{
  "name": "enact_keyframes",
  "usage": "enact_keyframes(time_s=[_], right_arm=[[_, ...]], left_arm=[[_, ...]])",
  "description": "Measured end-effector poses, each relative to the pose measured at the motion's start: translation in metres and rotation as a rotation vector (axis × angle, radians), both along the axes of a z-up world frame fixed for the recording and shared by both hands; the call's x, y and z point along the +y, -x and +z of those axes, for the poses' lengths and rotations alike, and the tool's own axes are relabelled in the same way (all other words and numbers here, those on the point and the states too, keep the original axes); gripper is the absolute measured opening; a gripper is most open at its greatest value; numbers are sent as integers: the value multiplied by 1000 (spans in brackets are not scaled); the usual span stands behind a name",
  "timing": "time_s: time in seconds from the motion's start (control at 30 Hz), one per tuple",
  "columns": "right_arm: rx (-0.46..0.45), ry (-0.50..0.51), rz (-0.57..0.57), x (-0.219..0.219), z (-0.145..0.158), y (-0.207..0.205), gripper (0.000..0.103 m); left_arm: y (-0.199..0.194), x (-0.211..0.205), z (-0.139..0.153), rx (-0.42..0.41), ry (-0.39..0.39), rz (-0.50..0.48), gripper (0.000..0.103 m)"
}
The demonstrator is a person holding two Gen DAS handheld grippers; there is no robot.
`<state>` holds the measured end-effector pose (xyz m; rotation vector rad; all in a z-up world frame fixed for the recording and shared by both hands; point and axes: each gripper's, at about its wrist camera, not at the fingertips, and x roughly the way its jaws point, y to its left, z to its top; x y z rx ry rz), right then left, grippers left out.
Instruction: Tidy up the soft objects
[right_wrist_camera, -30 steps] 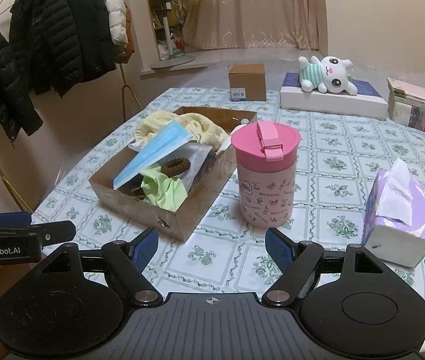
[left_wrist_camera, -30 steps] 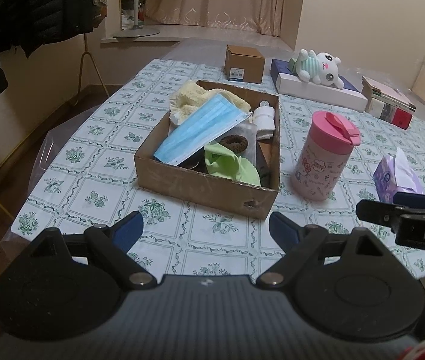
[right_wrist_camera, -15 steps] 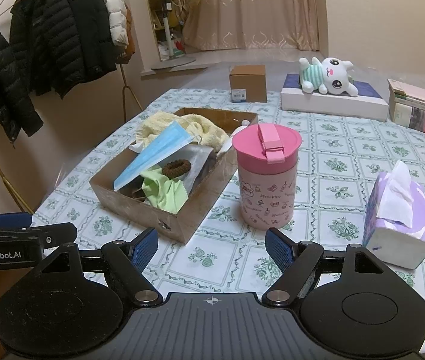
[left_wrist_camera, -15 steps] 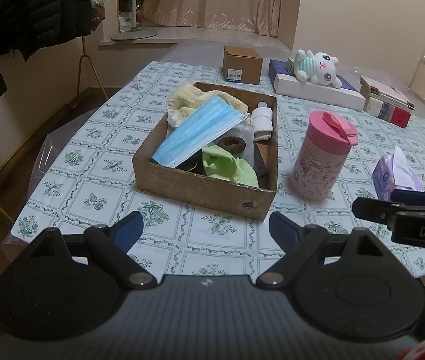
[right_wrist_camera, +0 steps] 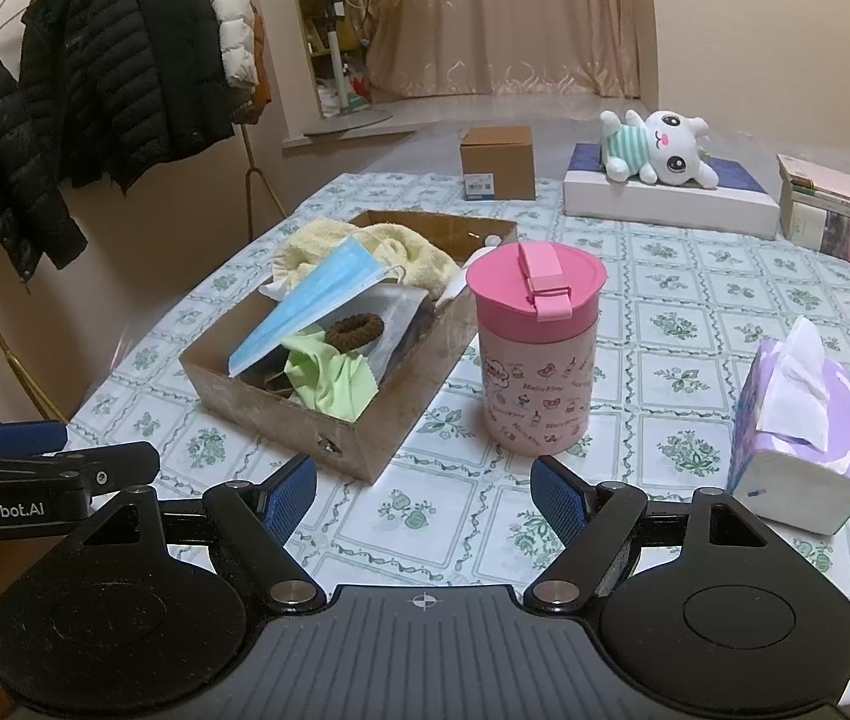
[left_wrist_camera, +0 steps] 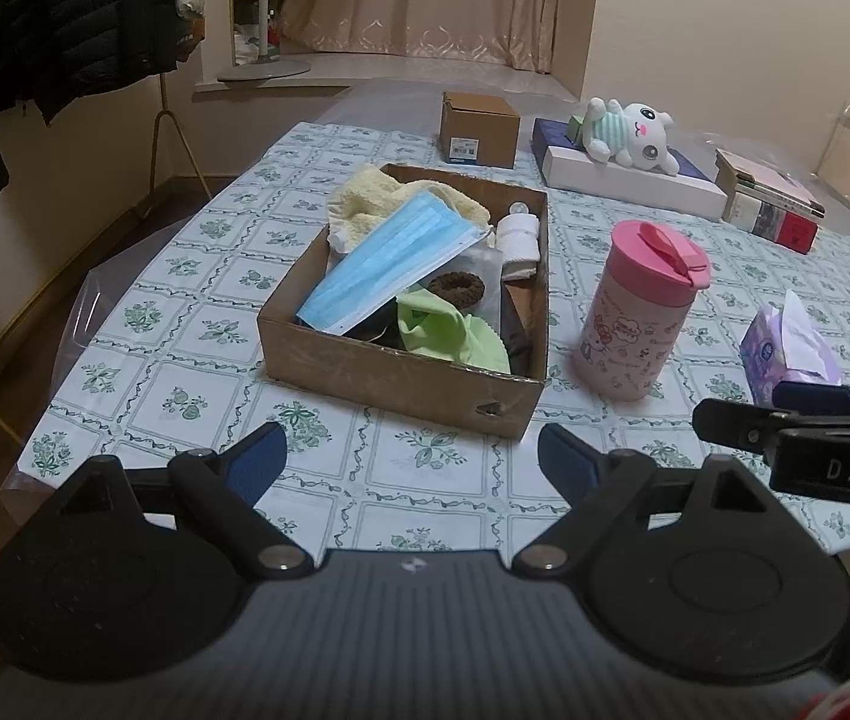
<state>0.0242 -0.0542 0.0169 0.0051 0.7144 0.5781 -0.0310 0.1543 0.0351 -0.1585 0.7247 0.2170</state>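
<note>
A cardboard box on the table holds a blue face mask, a yellow towel, a green cloth, a brown hair tie and a white roll. My left gripper is open and empty, in front of the box. My right gripper is open and empty, in front of the box and the pink cup. Each gripper shows at the other view's edge.
A pink lidded cup stands right of the box. A purple tissue pack lies further right. At the back are a small carton, a plush toy on a flat white box, and books. Coats hang at left.
Both grippers drew back and rose slightly, so the box and cup look a little farther away. Nothing on the table has moved.
</note>
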Motion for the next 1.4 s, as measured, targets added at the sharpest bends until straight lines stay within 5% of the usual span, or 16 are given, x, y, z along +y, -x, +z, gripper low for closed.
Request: enact_keyframes(time_s=[1.4], right_arm=[[9,-2,-4,-2,-4,0,78]], left_arm=[[-2,-2,-1,-3,2,-2,90]])
